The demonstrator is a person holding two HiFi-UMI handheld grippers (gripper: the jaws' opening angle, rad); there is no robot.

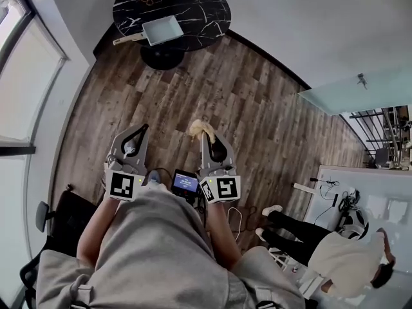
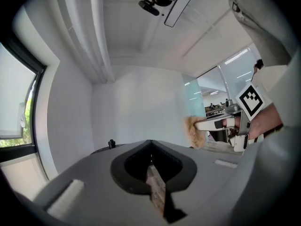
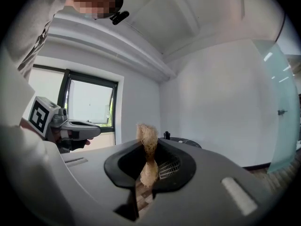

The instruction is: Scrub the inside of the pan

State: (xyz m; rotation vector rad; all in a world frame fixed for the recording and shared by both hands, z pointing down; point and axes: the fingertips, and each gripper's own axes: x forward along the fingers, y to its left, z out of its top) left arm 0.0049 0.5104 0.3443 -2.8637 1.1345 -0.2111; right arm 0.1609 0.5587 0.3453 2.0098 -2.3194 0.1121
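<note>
Pan (image 1: 162, 29) on round table (image 1: 201, 6) — scrubber (image 1: 197, 127) in right tool (image 1: 206, 136).

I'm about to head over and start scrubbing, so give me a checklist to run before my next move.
1. Scrubber gripped: ok, right gripper is shut on the tan fibrous scrubber.
2. Left gripper free for steadying: ok, shut with nothing between its jaws.
3. Rectangular pan within reach: not ok, it lies on the round black table, well ahead of both grippers.
4. Pan handle accessible: ok, it sticks out toward the table's left edge.
5. How soiled the pan is: cannot tell from here.
</note>
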